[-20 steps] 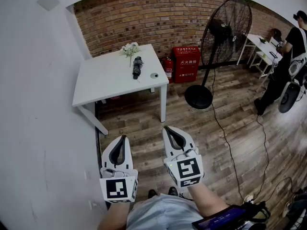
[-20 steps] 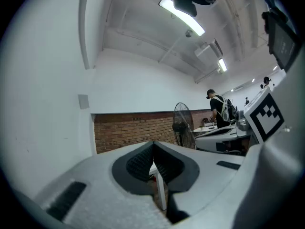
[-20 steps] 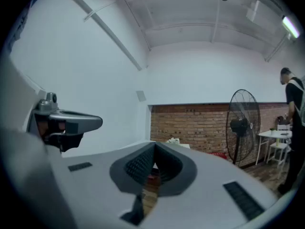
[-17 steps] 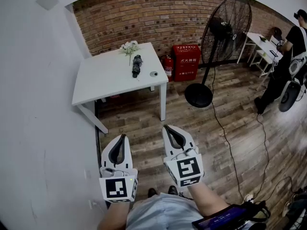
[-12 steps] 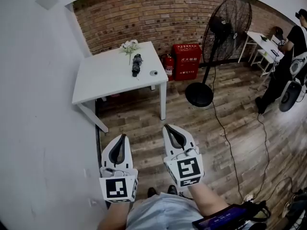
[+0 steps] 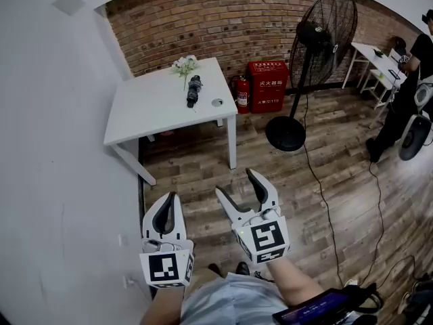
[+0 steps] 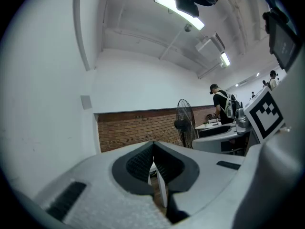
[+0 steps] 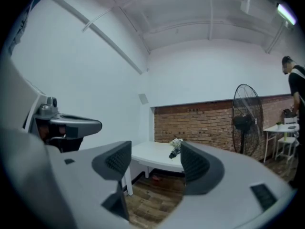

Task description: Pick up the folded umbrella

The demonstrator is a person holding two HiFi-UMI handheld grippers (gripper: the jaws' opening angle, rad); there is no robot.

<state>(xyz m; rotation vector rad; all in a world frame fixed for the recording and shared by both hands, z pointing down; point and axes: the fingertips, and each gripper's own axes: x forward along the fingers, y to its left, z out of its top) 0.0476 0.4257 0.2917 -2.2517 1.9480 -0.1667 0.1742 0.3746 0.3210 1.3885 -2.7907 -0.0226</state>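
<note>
A black folded umbrella [image 6: 194,91] lies on the far half of a white table [image 6: 149,117] by the brick wall; in the right gripper view the umbrella [image 8: 173,152] shows small, far off between the jaws. My left gripper [image 6: 170,198] is shut and empty, held level over the wooden floor well short of the table. My right gripper [image 6: 238,184] stands open beside it with nothing between its fingers, its jaws having just been opening. Both are far from the umbrella.
White flowers [image 6: 184,65] lie behind the umbrella, and a small round object [image 6: 216,103] sits near the table's right edge. A tall standing fan [image 6: 306,59] with a floor cable, red fire-equipment box [image 6: 269,85] and a person [image 6: 406,90] at a desk are to the right.
The right gripper's jaws have spread from shut to open. The left gripper has stayed as it was. The view has shifted slightly toward the table.
</note>
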